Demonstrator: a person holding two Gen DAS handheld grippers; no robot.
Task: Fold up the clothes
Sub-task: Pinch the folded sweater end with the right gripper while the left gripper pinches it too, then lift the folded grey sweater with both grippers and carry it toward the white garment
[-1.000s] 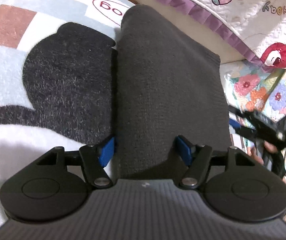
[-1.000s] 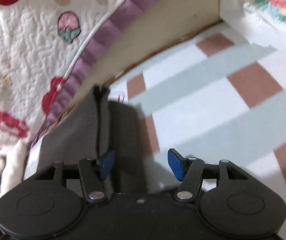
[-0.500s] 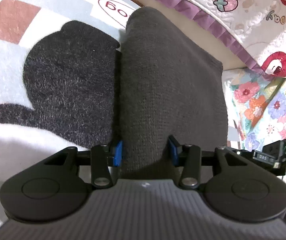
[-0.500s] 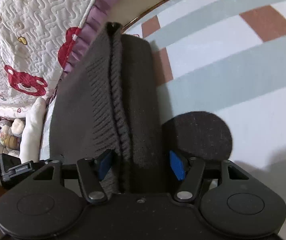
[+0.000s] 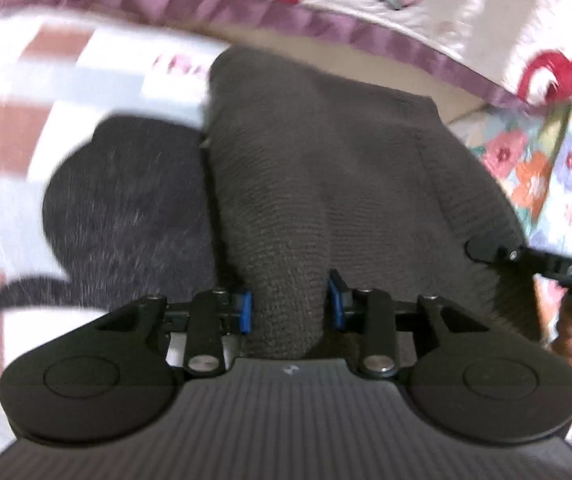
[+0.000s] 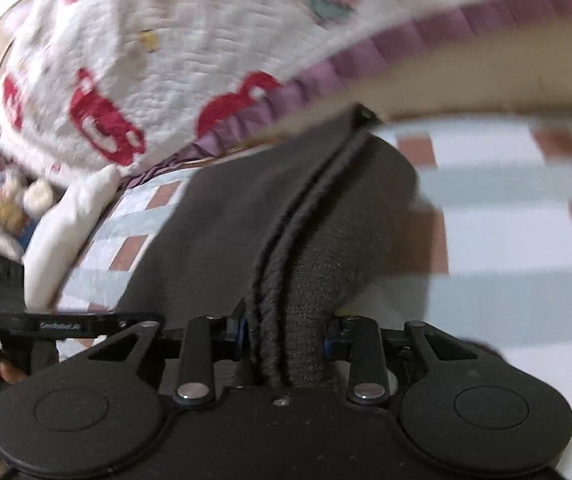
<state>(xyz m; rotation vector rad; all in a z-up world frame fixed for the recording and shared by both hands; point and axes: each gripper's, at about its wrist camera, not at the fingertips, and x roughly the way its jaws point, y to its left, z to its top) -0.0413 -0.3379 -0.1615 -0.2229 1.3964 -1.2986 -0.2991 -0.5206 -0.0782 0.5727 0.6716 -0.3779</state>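
Your left gripper (image 5: 289, 312) and right gripper (image 6: 286, 330) each have their jaws pinching a bunched ridge of the dark grey knit sweater (image 5: 326, 168), which stretches ahead of both jaws across the checked blanket (image 6: 506, 240). It looks soft, thick and floppy, so expect sag between the jaws. Grip through every layer at the ribbed edge (image 6: 282, 248).

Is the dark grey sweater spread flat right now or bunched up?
Bunched and lifted: the sweater rises in a ridge into the left hand-held gripper; the right hand-held gripper pinches its ribbed edge.
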